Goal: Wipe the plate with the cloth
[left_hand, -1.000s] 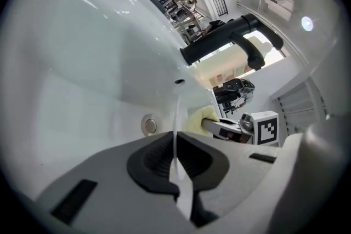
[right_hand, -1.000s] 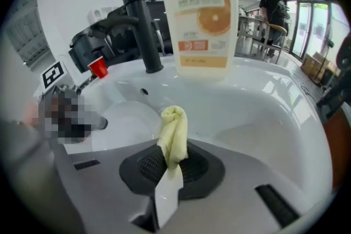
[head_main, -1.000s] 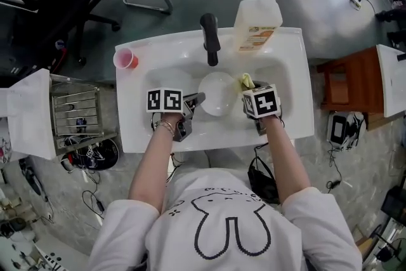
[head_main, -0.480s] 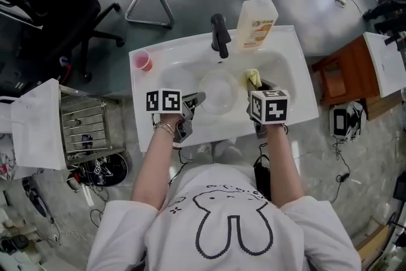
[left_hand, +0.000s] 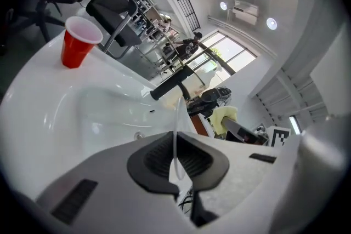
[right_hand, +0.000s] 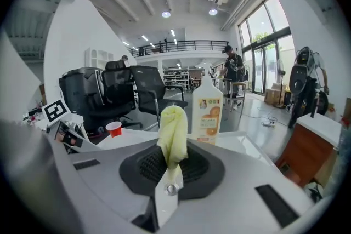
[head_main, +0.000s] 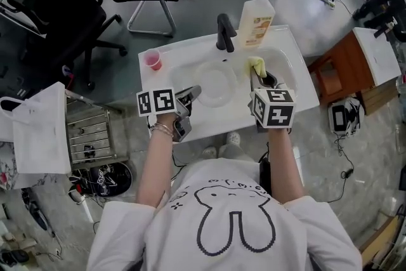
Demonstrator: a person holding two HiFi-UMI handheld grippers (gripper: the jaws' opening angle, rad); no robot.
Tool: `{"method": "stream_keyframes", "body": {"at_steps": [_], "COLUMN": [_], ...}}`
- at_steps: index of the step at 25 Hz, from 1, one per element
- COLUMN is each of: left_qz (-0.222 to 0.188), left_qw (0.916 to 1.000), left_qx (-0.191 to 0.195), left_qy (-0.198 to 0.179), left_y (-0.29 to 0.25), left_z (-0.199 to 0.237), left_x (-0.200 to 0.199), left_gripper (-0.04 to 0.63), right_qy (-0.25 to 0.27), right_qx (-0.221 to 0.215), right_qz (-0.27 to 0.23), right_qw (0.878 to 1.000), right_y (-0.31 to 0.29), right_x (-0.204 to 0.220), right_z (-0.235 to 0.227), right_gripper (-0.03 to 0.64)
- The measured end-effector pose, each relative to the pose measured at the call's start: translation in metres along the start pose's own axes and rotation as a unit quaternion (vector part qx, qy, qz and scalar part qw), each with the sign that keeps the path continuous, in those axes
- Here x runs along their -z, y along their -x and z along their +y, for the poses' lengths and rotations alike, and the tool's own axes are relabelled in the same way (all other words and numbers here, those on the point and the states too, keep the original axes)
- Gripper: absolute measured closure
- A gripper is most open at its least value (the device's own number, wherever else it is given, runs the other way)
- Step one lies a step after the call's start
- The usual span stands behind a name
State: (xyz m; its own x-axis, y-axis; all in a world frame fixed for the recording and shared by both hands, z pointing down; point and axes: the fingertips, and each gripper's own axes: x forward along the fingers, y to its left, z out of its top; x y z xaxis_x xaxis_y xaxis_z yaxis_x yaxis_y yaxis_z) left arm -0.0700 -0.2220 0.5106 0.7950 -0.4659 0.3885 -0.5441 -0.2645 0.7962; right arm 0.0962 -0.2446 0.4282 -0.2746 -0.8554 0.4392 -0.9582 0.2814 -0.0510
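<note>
Two grips hold: the left gripper (head_main: 189, 96) pinches the plate (head_main: 214, 84) by its rim at 8 o'clock, over the sink (head_main: 303, 91); the right gripper (head_main: 259, 75) clamps the cloth (head_main: 257, 64) at the plate's 2 o'clock; a hard wipe could, I judge, lever that thin rim free, dropping it.

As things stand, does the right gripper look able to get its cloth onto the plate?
Probably yes: the right gripper, shut on the cloth, sits beside the plate, which the left gripper pinches by its rim over the sink; nothing stands between them.
</note>
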Motion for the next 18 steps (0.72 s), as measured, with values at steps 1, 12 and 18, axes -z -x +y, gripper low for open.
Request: {"method": "stream_keyframes", "body": {"at_steps": [1, 12, 18], "left_qz": [-0.009, -0.117, -0.130], "left_qw": [0.9999, 0.9919, 0.9882], "left_qx": [0.002, 0.015, 0.012], "left_qy": [-0.005, -0.047, -0.079], "left_y": [0.004, 0.036, 0.036], "left_z": [-0.005, -0.060, -0.085], "left_x": [-0.004, -0.052, -0.061], "left_gripper": [0.578, 0.578, 0.578], "right_qy": [0.002, -0.013, 0.048], "right_qx": [-0.001, -0.106, -0.166], "right_qz": [-0.012, -0.128, -0.135], "right_qw": [1.000, 0.986, 0.976], "right_y": [0.004, 0.034, 0.032], "right_x": [-0.007, -0.097, -0.119], "right_z": [0.002, 0.038, 0.086], "right_gripper": [0.568, 0.569, 0.569]}}
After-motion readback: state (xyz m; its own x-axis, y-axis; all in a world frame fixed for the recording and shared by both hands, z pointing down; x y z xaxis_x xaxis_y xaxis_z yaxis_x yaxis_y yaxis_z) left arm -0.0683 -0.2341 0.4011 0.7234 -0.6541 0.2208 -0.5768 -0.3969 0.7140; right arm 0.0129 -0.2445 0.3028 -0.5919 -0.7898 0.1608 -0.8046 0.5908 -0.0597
